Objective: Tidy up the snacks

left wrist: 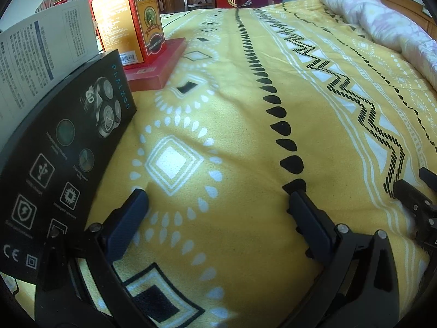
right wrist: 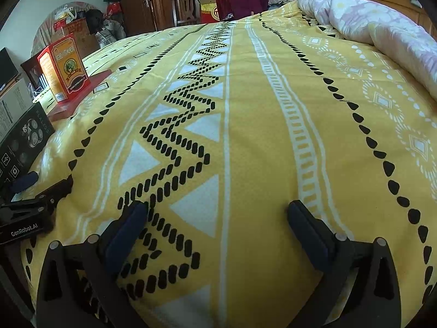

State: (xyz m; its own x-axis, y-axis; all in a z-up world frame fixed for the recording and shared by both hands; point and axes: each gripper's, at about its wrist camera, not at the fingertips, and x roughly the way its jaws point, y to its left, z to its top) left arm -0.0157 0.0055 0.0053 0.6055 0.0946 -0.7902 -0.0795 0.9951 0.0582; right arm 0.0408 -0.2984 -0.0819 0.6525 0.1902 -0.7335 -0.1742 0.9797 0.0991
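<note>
left gripper (left wrist: 218, 199) wide, empty | right gripper (right wrist: 218, 210) wide, empty | red box (left wrist: 128, 19) upright on flat box (left wrist: 155, 65), bed (left wrist: 245, 109) left edge

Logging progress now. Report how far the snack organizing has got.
Done: the red-and-gold box stands on a flat red box, with the black box alongside. In hand: nothing; left tongs and right tongs open and empty. Nothing loose shows on the yellow blanket.
</note>
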